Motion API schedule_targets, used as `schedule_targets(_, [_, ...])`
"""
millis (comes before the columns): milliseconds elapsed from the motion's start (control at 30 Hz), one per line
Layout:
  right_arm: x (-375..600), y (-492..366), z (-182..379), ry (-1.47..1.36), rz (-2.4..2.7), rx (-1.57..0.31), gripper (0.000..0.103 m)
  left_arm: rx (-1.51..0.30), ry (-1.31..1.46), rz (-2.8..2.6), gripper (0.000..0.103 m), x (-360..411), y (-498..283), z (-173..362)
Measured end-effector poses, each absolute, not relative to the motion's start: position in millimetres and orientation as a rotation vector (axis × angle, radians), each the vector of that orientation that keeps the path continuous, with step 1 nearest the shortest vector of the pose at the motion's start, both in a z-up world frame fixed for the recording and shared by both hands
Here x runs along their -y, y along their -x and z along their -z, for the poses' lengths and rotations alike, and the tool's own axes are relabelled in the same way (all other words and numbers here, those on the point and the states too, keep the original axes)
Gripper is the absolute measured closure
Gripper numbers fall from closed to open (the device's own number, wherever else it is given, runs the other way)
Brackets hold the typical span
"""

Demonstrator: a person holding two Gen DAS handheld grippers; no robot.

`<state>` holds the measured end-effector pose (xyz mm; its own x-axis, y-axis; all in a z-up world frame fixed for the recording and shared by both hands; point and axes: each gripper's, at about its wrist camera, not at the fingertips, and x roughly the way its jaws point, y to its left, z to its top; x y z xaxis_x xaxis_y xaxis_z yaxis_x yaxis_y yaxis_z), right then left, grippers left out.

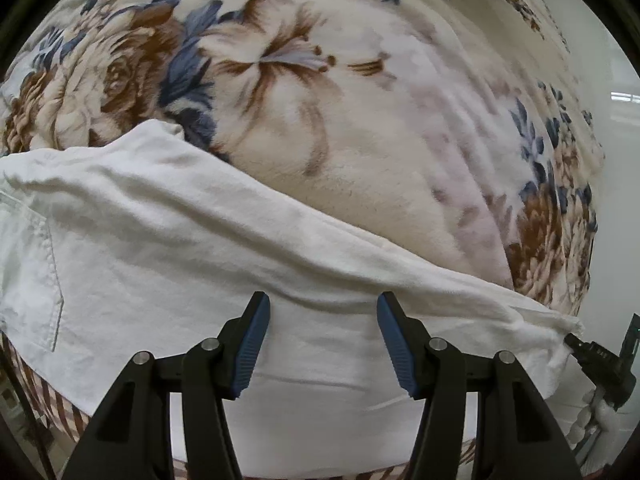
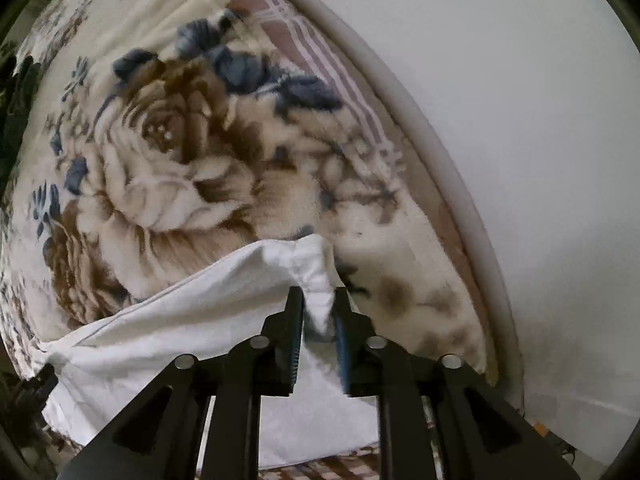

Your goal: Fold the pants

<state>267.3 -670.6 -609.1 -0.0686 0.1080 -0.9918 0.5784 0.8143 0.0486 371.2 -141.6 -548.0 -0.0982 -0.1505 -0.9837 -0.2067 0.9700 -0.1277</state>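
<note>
The white pants (image 1: 200, 248) lie on a bed, on top of a fluffy flower blanket (image 1: 320, 100), near the edge where a striped sheet (image 1: 60, 404) peeks out. In the left wrist view the pants are stretched out long, running from about 9 o'clock, where a sewn pocket (image 1: 36, 280) shows, across to about 4 o'clock, where the cloth gets thin and bunched. So the long way of the pants goes side to side, and the pocket end is likely the waist end, with the leg end pointing toward the other tool. The left tool (image 1: 323, 340) is wide open and holds nothing; it hangs just over the middle of the pants, with cloth showing between its blue pads (image 1: 254, 344). The right tool (image 2: 318, 320) is almost closed, and it pinches a bunched tip of the white cloth. That tip looks like the leg end, though I cannot be sure it is the hem. I think the job is at the first big fold: one end is picked up, ready to be carried over toward the pocket end. For the next move, the right tool would need to lift its end and bring it across toward 9 o'clock. The left tool could press or grab the middle so the pants do not slide on the soft blanket.
</note>
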Motion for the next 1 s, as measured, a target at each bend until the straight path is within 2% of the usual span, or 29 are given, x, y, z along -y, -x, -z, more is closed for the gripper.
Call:
schedule_targets(33, [673, -265, 603, -0.576, 0.434, -1.604, 0.068, -1.671, 0.271, -0.042, 0.050, 141, -370, 545])
schedule_targets(100, [674, -264, 576, -0.572, 0.448, -1.529, 0.067, -1.660, 0.268, -0.023, 0.050, 138, -368, 535])
schedule_targets(167, [649, -272, 546, -0.538, 0.308, -1.454, 0.057, -1.640, 0.259, -0.007, 0.050, 139, -368, 523])
schedule_targets(200, [625, -280, 537, -0.497, 0.210, -1.457, 0.045, -1.634, 0.252, -0.005, 0.049, 136, -368, 519])
schedule_targets(300, [545, -313, 542, -0.366, -0.045, -1.541, 0.044, -1.656, 0.326, -0.007, 0.050, 132, -372, 519])
schedule_targets(367, [516, -333, 559, -0.478, -0.135, -1.569, 0.044, -1.673, 0.435, -0.024, 0.050, 124, -374, 525])
schedule_targets(433, [483, -357, 576, -0.519, -0.183, -1.564, 0.046, -1.664, 0.467, -0.039, 0.050, 123, -381, 529])
schedule_targets(467, [467, -362, 583, -0.488, -0.187, -1.565, 0.051, -1.654, 0.468, -0.042, 0.050, 123, -383, 531])
schedule_targets(533, [433, -373, 597, -0.447, -0.226, -1.567, 0.086, -1.656, 0.442, -0.053, 0.050, 127, -389, 537])
schedule_targets(567, [416, -373, 604, -0.416, -0.264, -1.578, 0.089, -1.663, 0.427, -0.049, 0.050, 131, -391, 543])
schedule_targets(767, [381, -333, 630, -0.344, -0.339, -1.710, 0.090, -1.733, 0.350, -0.051, 0.049, 127, -374, 565])
schedule_targets(933, [380, -337, 637, -0.591, -0.399, -1.676, 0.089, -1.721, 0.384, -0.051, 0.049, 118, -359, 555])
schedule_targets(1000, [376, -346, 643, -0.566, -0.385, -1.672, 0.092, -1.720, 0.386, -0.051, 0.049, 115, -353, 552])
